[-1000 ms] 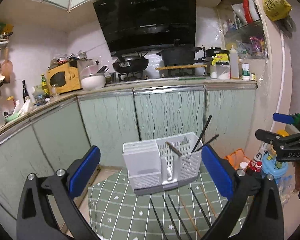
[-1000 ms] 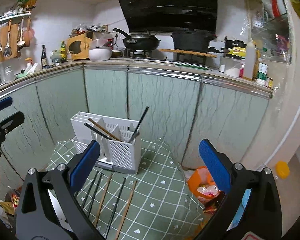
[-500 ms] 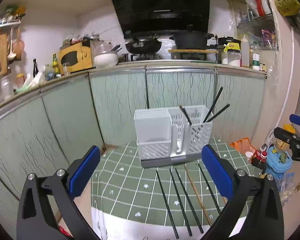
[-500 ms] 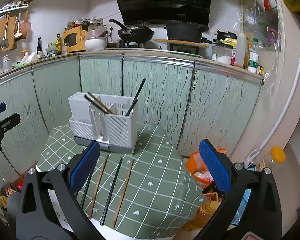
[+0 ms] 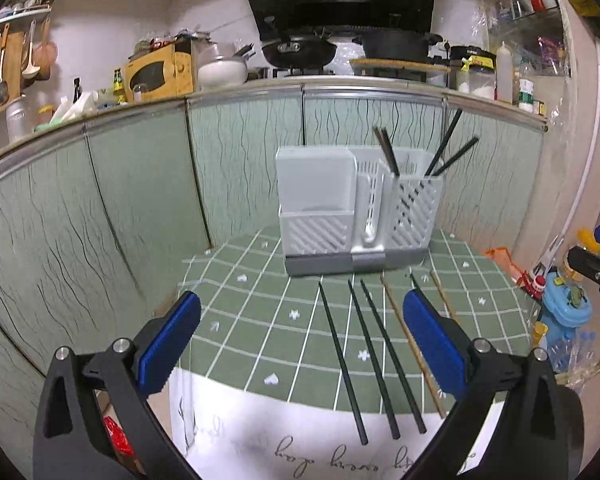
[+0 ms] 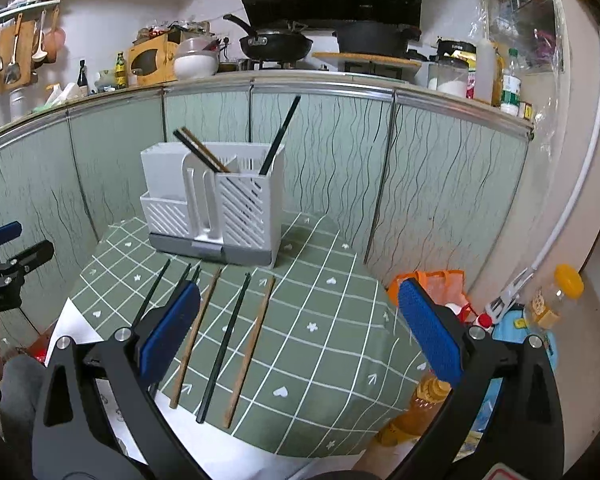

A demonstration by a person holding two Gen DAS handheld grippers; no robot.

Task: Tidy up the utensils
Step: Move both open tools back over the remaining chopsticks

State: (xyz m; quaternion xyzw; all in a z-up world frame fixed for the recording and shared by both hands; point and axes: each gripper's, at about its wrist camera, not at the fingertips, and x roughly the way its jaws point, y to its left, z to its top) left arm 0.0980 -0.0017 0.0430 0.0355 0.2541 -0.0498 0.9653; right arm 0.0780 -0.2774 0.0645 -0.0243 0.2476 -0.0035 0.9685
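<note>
both jaws gape empty over the worktop [image 6: 324, 300], where six chopsticks [image 6: 224, 340] lie close side by side before the holder [image 6: 244, 208], so a careless pinch could catch two or roll one off the near edge.

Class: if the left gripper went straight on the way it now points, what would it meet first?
Probably the green checked tablecloth just left of the black chopsticks; the white utensil holder stands farther beyond. Depth is uncertain.

White slotted utensil holder [image 5: 356, 208] upright on green checked tablecloth [image 5: 260, 320] — black and wooden chopsticks [image 6: 228, 336] loose before it.
</note>
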